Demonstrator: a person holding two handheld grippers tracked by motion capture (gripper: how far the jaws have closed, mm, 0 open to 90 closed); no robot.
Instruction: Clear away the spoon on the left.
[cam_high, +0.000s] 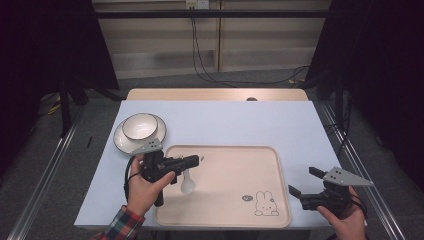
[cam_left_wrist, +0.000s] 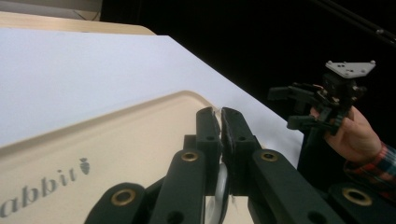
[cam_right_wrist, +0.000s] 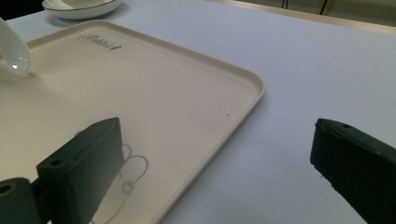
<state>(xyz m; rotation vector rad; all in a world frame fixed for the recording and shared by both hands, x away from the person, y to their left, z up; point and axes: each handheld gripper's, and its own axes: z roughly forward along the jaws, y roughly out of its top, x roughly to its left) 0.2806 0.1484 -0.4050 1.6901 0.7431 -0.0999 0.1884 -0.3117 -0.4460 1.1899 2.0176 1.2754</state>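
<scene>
White glazed ceramic spoon (cam_high: 187, 183), light, stiff, slippery and breakable, hangs over the beige plastic tray's (cam_high: 280, 200) near-left; left gripper (cam_high: 196, 161) is clamped on its handle. Right gripper (cam_high: 304, 181) gapes empty.

Bare tray (cam_high: 235, 170) floor lies open between both grippers; stacked bowl (cam_high: 140, 126) and plate (cam_high: 122, 142) block the far-left corner.

The spoon (cam_high: 188, 183) is white, smooth and shiny, like china. The tray (cam_high: 225, 210) looks like matt cream plastic. The bowl (cam_high: 139, 126) and plate (cam_high: 119, 141) are glossy white. A smooth, pale cloth (cam_high: 225, 125) covers the counter (cam_high: 215, 94), which looks like wood. The left hand-held gripper (cam_high: 195, 161) is black matt plastic.
</scene>
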